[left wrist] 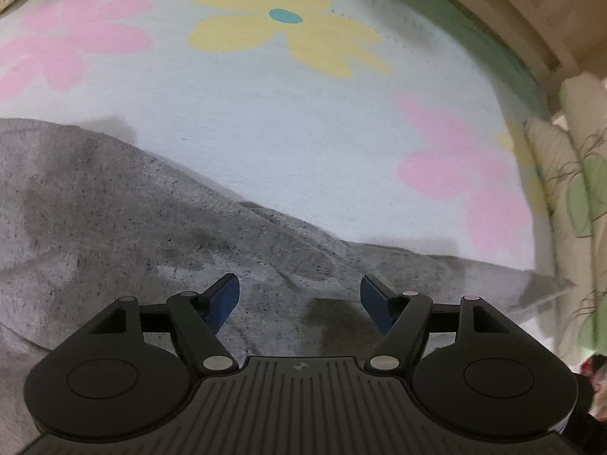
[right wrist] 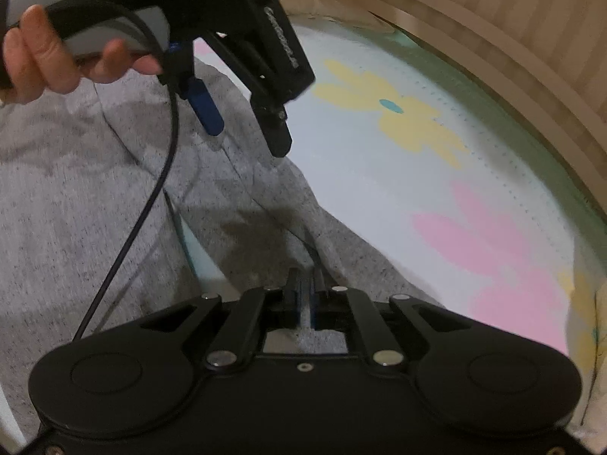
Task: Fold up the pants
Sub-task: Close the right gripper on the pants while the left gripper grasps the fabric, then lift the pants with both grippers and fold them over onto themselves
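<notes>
Cable draped across grey pants

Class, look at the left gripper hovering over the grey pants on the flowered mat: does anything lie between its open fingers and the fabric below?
Nothing visible does. The left gripper hangs open directly above the grey pants, with only bare fabric beneath its fingers. The right gripper is off to the side, shut on the pants' edge. The flowered mat beyond holds nothing.
</notes>
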Demonstrator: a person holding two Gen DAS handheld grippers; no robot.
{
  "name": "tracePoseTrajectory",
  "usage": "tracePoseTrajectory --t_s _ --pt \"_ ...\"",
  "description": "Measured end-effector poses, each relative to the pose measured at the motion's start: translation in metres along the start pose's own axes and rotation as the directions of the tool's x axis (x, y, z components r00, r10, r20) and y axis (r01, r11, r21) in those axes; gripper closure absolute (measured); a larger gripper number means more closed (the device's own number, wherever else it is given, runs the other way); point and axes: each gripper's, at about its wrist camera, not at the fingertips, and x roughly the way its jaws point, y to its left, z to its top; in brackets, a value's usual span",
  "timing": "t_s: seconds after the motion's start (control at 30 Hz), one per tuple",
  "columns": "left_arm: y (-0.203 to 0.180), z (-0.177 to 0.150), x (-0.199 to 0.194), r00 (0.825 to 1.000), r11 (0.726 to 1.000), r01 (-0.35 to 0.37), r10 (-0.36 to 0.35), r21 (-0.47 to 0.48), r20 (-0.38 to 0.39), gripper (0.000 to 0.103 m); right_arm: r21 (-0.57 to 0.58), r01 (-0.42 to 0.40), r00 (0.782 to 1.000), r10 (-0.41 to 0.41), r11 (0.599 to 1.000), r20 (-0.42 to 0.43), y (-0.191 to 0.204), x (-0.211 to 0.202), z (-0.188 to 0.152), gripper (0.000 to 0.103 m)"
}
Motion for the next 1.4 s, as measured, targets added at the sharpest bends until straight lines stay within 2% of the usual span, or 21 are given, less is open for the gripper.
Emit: tracePoseTrajectory --t_s 0.07,0.13,0.2,0.23,0.27,0.3,0.4,0.43,0.53,0.63,0.73,0.83,1.0,1.03,1.07,1.13,1.23,1.3,1.4 --pt "0.002 -0.001 0.006 1.0 1.0 -0.022 0.021 -0.016 -0.011 0.034 -0.001 0.005 1.0 -0.005 1.0 -0.003 0.004 0.003 0.004 0.094" --pt "0.004 0.0 0.008 1.0 0.999 -0.017 0.017 -0.039 -0.013 0.034 0.013 -0.003 0.999 0.003 1.0 0.045 -0.003 0.0 0.01 0.091" --pt "0.006 0.002 0.004 1.0 0.999 -0.02 0.021 -0.038 0.009 0.034 0.043 0.021 0.995 -0.025 0.999 0.092 -0.012 -0.003 0.02 0.057" --pt "0.007 0.003 0.001 0.999 0.999 -0.027 0.028 -0.031 0.025 0.034 0.058 0.029 0.992 -0.036 0.998 0.121 -0.016 -0.003 0.025 0.022" --pt "0.007 0.006 0.0 0.999 0.999 -0.034 0.035 -0.024 0.038 0.034 0.068 0.024 0.988 -0.034 0.997 0.152 -0.018 -0.003 0.028 0.0" --pt "0.008 0.007 -0.002 0.998 0.999 -0.039 0.04 -0.02 0.047 0.034 0.073 -0.006 0.984 -0.007 0.997 0.176 -0.021 -0.001 0.032 0.001" --pt "0.014 0.01 -0.003 0.998 0.999 -0.027 0.028 -0.031 0.051 0.034 0.089 -0.09 0.989 0.079 0.992 0.123 -0.025 0.02 0.048 0.027" --pt "0.016 0.011 -0.002 0.999 0.999 -0.018 0.019 -0.032 0.045 0.034 0.082 -0.098 0.991 0.089 0.992 0.103 -0.023 0.028 0.052 0.038" --pt "0.017 0.012 0.002 0.999 0.999 -0.026 0.027 -0.019 0.03 0.034 0.005 -0.08 0.996 0.08 0.997 0.044 -0.009 0.049 0.059 0.054" --pt "0.016 0.012 0.009 0.999 0.999 -0.03 0.031 -0.027 0.016 0.034 -0.036 -0.06 0.998 0.061 0.998 0.028 0.003 0.057 0.06 0.095" --pt "0.017 0.014 0.009 1.0 0.999 -0.014 0.015 -0.047 0.012 0.034 -0.053 -0.042 0.997 0.045 0.998 0.06 0.015 0.042 0.054 0.095" --pt "0.017 0.014 0.01 1.0 0.999 -0.005 0.006 -0.048 0.011 0.034 -0.124 -0.032 0.994 0.045 0.992 0.098 0.031 0.018 0.045 0.095" --pt "0.015 0.009 0.02 0.999 0.998 -0.03 0.029 -0.051 -0.017 0.034 -0.177 -0.042 0.99 0.064 0.983 0.125 0.049 -0.008 0.036 0.095" --pt "0.014 0.008 0.021 0.999 0.997 -0.049 0.047 -0.052 -0.026 0.04 -0.172 -0.048 0.989 0.07 0.984 0.128 0.055 -0.015 0.035 0.095" --pt "0.014 0.006 0.021 0.998 0.997 -0.057 0.056 -0.055 -0.028 0.059 -0.162 -0.05 0.988 0.072 0.986 0.134 0.057 -0.02 0.033 0.095" --pt "0.016 -0.001 0.018 0.999 0.997 -0.031 0.029 -0.067 -0.023 0.081 -0.145 -0.051 0.987 0.072 0.988 0.141 0.055 -0.026 0.031 0.095" --pt "0.023 -0.015 0.002 1.0 0.994 -0.019 0.021 -0.107 0.014 0.089 -0.102 -0.065 0.986 0.08 0.993 0.147 0.056 -0.037 0.028 0.095" --pt "0.026 -0.029 -0.01 0.998 0.992 -0.001 0.009 -0.124 0.066 0.093 -0.078 -0.073 0.985 0.084 0.994 0.15 0.055 -0.047 0.028 0.095" --pt "0.022 -0.055 -0.026 0.992 0.995 -0.038 0.049 -0.092 0.113 0.094 -0.068 -0.08 0.984 0.09 0.994 0.153 0.062 -0.069 0.026 0.094"
